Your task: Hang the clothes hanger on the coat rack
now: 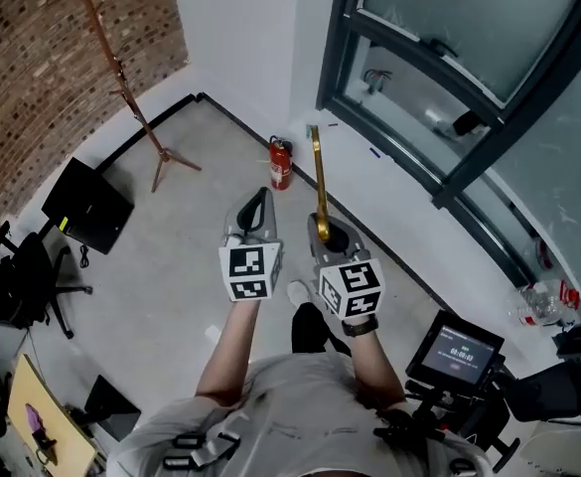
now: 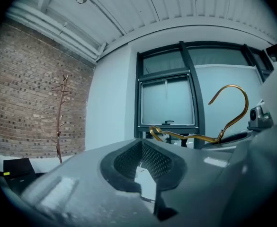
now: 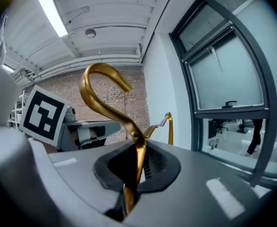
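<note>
A gold wire clothes hanger (image 1: 317,167) sticks out ahead of my right gripper (image 1: 332,235), which is shut on it just below the hook. In the right gripper view the hook (image 3: 111,116) curls up from between the pads of the right gripper (image 3: 133,174). My left gripper (image 1: 258,202) is held beside it, shut and empty, and the left gripper view shows nothing between the pads of the left gripper (image 2: 143,169). That view also catches the hanger (image 2: 188,137) to the right. The thin wooden coat rack (image 1: 121,78) stands far off by the brick wall, and the coat rack (image 2: 60,122) is at the left of the left gripper view.
A red fire extinguisher (image 1: 281,162) stands at the foot of the white wall ahead. A dark-framed window (image 1: 439,87) runs along the right. A black case (image 1: 86,205) and an office chair (image 1: 32,276) sit at the left, and a small screen (image 1: 456,349) at the lower right.
</note>
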The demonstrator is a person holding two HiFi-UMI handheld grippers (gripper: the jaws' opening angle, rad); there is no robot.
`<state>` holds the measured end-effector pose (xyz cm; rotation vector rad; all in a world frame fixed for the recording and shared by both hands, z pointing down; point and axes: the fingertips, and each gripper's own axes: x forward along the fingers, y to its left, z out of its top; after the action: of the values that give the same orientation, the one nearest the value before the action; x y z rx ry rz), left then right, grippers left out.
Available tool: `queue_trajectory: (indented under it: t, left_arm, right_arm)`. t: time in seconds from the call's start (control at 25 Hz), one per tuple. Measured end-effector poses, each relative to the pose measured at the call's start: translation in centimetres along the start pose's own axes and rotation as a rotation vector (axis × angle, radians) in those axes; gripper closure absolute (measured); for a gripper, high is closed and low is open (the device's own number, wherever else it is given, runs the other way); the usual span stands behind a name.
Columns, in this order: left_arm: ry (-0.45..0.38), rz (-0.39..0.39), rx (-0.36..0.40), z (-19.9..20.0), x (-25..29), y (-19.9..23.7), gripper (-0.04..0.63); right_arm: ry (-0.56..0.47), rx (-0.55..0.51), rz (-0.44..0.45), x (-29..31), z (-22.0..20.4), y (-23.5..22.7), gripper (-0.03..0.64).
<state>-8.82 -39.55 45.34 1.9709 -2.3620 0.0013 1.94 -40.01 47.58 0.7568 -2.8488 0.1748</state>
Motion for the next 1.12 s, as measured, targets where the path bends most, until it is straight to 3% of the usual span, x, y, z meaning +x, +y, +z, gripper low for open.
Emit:
queue_trajectory:
  t: [0.32,0.52,0.6,0.68,0.8,1.12]
  left_arm:
    - [-0.003,0.135,0.006,3.9,11.5,5.9,0.592]
    - [-0.077,0.250,0.091,5.8,16.7,8.3,0.592]
    - [-0.070,0.321,0.101,5.5,16.7,11.1,0.592]
    - [-0.037,0.394,0.063,5.2,15.8,14.9,0.592]
    - [-0.054,0.487,0.068,5.5,14.9,20.4,0.592]
    - [-0.062,0.567,0.044,4.2,18.8,34.1,0.592]
  right_arm:
    - [-0.057,-0.009,0.145,12.9,6.9,-6.9,0.612]
    - [-0.044,-0.089,0.200,20.1,7.6,-11.0,0.612]
    - [-0.033,-0.081,0.266,23.4,7.3,-9.8,0.612]
    - [-0.012,-0.041,0.337,26.6,7.1,-7.8,0.612]
    - [0.010,-0.043,0.401,30.9,7.0,-4.9,0.612]
    - [0.102,-0.062,0.552,44.5,7.1,2.3,0.612]
